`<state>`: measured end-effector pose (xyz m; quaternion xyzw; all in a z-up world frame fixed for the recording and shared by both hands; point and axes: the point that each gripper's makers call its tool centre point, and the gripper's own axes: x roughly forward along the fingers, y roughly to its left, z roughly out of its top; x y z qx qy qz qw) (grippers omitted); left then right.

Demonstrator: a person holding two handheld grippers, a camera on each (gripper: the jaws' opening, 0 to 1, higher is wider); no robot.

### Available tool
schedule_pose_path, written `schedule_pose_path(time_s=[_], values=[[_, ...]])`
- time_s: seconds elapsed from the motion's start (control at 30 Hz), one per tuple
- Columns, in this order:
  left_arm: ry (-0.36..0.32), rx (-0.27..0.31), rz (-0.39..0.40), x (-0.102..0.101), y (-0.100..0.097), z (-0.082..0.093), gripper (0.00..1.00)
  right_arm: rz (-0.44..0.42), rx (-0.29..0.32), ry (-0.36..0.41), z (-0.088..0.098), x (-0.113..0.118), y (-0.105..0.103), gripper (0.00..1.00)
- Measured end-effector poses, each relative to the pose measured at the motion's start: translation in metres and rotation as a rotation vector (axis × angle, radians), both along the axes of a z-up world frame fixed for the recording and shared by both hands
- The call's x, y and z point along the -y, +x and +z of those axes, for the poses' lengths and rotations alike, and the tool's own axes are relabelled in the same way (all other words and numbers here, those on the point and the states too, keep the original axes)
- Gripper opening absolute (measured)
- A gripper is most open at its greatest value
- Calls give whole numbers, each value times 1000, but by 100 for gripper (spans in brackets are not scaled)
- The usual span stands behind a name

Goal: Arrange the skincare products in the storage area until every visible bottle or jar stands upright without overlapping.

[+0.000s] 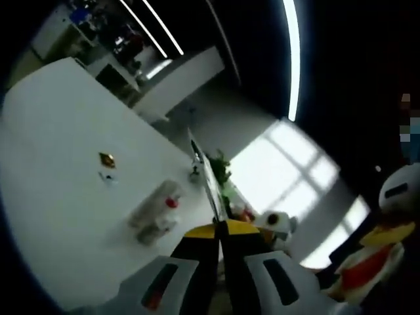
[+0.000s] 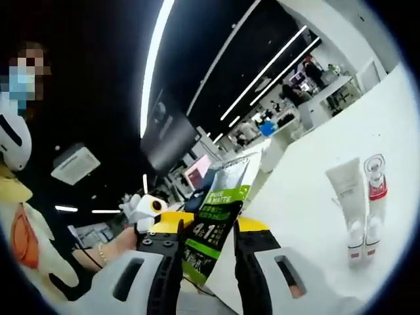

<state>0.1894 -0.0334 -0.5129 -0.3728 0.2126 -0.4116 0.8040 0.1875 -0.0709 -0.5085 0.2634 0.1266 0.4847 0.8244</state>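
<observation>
My left gripper (image 1: 220, 226) is shut on a thin flat packet (image 1: 203, 170), seen edge-on and sticking up past the yellow jaw tips. My right gripper (image 2: 209, 230) holds a green and silver packet (image 2: 220, 210) between its jaws, face toward the camera, gripped by its side edges. A white tube (image 2: 346, 197) and a clear bottle with a red band (image 2: 374, 187) rest side by side on the white table (image 2: 308, 170), to the right of that gripper. The same tube and bottle (image 1: 156, 210) appear left of the left jaws, apparently lying flat.
A small gold object (image 1: 107, 159) sits alone on the white table (image 1: 59, 131). A potted plant (image 1: 220, 167) stands at the table's far edge. The other gripper (image 1: 397, 197) is at the right. A person's hand (image 2: 111, 246) shows at lower left.
</observation>
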Motion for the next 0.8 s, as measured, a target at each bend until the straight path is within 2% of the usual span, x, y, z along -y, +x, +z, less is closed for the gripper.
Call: schedule_pose_path(time_s=[0.2, 0.3, 0.43, 0.7, 0.8], values=[[2, -26, 0, -1, 4, -9, 5, 41, 23, -54, -5, -3, -3, 56], [0, -42, 5, -2, 7, -14, 5, 54, 38, -110, -12, -4, -4, 65], [11, -56, 3, 0, 9, -21, 5, 40, 33, -148, -21, -2, -2, 83], [16, -84, -6, 4, 14, -33, 5, 3, 26, -200, -32, 6, 4, 98], [18, -93, -8, 4, 17, -37, 5, -8, 24, -228, -37, 9, 5, 100]])
